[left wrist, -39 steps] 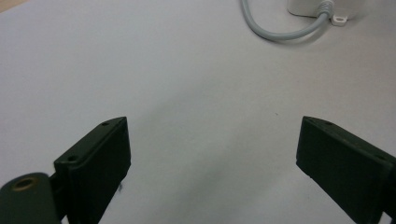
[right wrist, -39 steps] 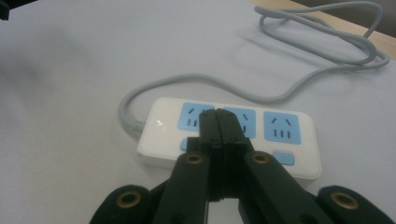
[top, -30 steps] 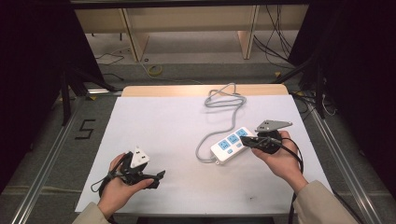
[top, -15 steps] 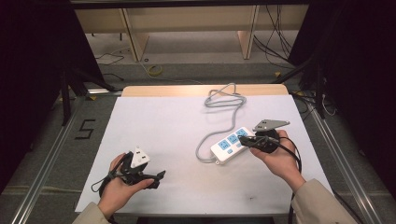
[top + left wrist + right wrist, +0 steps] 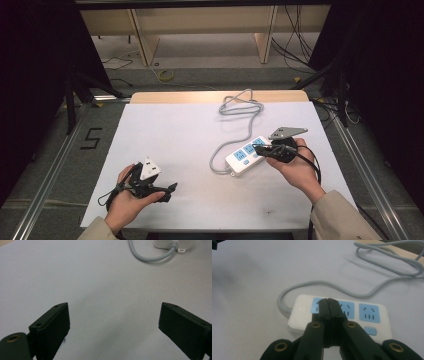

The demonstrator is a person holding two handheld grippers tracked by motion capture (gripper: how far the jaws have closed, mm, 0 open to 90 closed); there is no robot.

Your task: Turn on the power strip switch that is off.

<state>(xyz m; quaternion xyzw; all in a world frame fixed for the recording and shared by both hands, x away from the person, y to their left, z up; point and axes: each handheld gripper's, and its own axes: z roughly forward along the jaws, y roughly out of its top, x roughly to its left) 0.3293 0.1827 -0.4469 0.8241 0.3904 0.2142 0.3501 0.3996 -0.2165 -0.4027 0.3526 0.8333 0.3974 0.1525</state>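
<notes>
My right tool (image 5: 261,148) has its jaws pressed together with nothing between them, tips hovering over or resting on the white power strip (image 5: 248,156), right at the left-hand blue socket (image 5: 316,305) as that tool's camera sees it; can't tell if it actually touches. Left tool (image 5: 167,190) sits low on the desk (image 5: 190,135) with jaws wide apart, empty, the strip well ahead of it and off to its right. The strip's grey cable (image 5: 240,107) loops away beyond my right tool toward the far desk edge. Looks like I'm poking or pressing at the strip, maybe heading for the blue switch (image 5: 370,331) just right of the tips. To do it well: keep jaws together, come straight down, press gently so the strip doesn't skid; left tool could steady the cable end. No brand readable on the strip; sole writing is a "5" marked on the floor (image 5: 91,138) left of the desk.
</notes>
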